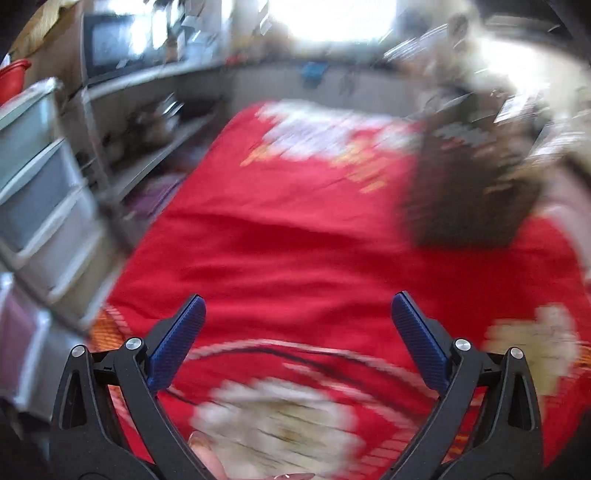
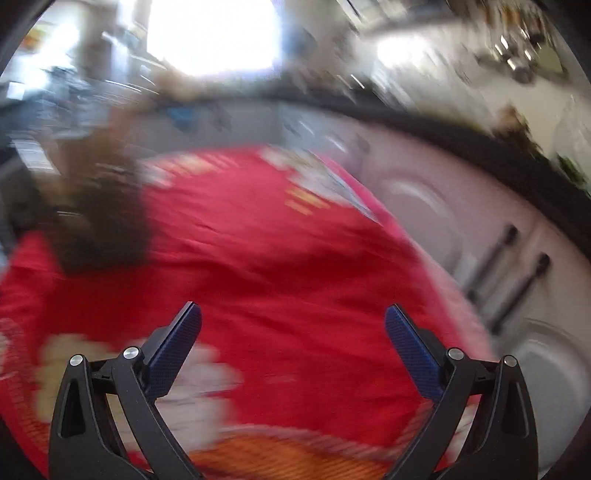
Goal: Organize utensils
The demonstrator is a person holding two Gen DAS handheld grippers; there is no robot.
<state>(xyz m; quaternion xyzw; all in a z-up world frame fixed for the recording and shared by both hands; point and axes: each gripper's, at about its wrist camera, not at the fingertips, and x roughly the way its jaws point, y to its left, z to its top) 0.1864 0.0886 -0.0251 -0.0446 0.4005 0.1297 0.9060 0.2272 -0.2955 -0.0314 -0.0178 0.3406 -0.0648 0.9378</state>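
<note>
Both views are smeared by motion blur. A red patterned cloth (image 1: pixel 280 236) covers the table. A dark brown woven holder (image 1: pixel 469 184) stands on it at the far right in the left wrist view; the same holder (image 2: pixel 99 218) shows at the far left in the right wrist view. My left gripper (image 1: pixel 298 306) hangs open above the cloth with nothing between its blue pads. My right gripper (image 2: pixel 293 317) is open too and holds nothing. No utensil can be made out in the blur.
Plastic drawers (image 1: pixel 40 206) and shelves (image 1: pixel 147 140) stand left of the table. White cabinet doors with dark handles (image 2: pixel 513 273) run along the right side. A dark countertop (image 2: pixel 461 129) with blurred items lies behind. A bright window (image 2: pixel 210 33) fills the back.
</note>
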